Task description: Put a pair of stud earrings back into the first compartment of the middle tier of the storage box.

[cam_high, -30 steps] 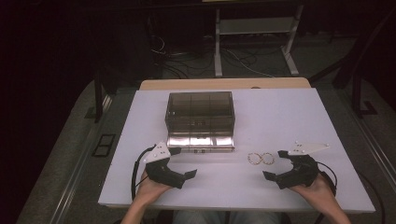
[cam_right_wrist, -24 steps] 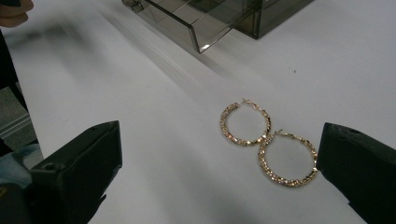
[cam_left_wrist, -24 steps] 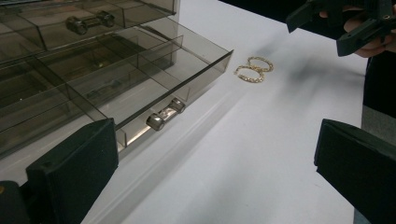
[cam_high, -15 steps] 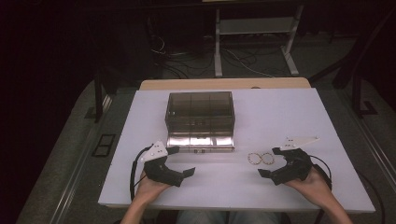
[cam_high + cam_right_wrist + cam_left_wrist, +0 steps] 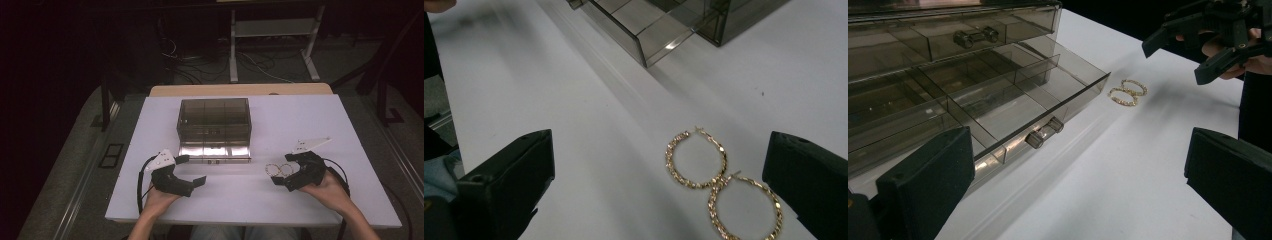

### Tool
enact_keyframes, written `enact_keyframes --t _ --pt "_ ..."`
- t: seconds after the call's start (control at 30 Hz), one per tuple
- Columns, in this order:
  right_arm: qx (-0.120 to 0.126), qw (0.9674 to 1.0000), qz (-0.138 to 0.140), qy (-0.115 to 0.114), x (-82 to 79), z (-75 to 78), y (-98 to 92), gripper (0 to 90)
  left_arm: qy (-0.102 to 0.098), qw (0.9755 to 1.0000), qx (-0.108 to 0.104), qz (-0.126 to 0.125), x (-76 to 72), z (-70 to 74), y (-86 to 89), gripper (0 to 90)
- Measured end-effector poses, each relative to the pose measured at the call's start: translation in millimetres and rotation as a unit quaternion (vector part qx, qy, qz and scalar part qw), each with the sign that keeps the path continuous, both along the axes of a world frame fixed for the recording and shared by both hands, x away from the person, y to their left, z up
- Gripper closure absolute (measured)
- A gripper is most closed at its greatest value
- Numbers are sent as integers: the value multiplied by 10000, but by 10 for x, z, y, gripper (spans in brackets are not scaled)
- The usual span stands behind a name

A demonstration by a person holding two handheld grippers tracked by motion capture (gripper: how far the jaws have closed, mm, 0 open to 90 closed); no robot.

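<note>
- right gripper (image 5: 282,173): held in the person's right hand (image 5: 327,186) near the right front of the white table (image 5: 350,130). jaws spread wide, nothing between them. it sits low over the table, just beside the two gold hoop earrings (image 5: 279,169).
- in the right gripper view, the earrings (image 5: 719,182) lie flat on the table between the two black jaws, closer to the jaw on that view's right. the two hoops touch at their rims; each has a twisted, textured band and a thin clasp wire.
- left gripper (image 5: 191,170): held in the person's left hand (image 5: 159,199) at the left front of the table. jaws released and wide apart, holding nothing. it lies well apart from the earrings.
- smoky clear drawer box (image 5: 214,120): stands at the middle of the table. its bottom drawer (image 5: 215,151) is pulled out toward the person.
- in the left gripper view, the open drawer (image 5: 1013,107) shows divided compartments and two small knobs on its front; the compartments that are visible hold nothing.
- the earrings (image 5: 1127,92) rest on the bare table, near the right front corner of the open drawer, not touching it.
- the right gripper (image 5: 1208,37) also shows in the left gripper view at upper right, above the table beyond the earrings.
</note>
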State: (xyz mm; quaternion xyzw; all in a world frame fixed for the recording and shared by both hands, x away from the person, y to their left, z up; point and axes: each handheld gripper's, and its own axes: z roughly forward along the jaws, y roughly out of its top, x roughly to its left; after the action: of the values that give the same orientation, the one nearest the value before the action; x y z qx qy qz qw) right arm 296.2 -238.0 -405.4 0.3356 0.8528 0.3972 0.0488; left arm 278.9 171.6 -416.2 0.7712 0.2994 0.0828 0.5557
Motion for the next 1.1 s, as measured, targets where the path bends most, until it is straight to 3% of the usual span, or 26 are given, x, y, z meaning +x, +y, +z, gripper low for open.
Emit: enact_keyframes --t 0.33,0.83,0.93,1.07,1.1 --pt "-73 9997 161 190 118 -51 88 0 -6 10000 8 -51 -6 2 -9 0" --pt "-305 9964 622 478 216 -185 223 0 -3 9998 83 -178 -10 -3 -24 0" --pt "-370 9959 643 514 229 -203 227 130 -10 9998 102 -194 -16 -4 -29 0" --pt "-528 9962 512 477 230 -217 241 149 -13 9998 79 -189 -18 -3 -30 0" --pt "-549 9961 494 474 231 -219 242 192 -12 9998 79 -193 -17 -3 -29 0"
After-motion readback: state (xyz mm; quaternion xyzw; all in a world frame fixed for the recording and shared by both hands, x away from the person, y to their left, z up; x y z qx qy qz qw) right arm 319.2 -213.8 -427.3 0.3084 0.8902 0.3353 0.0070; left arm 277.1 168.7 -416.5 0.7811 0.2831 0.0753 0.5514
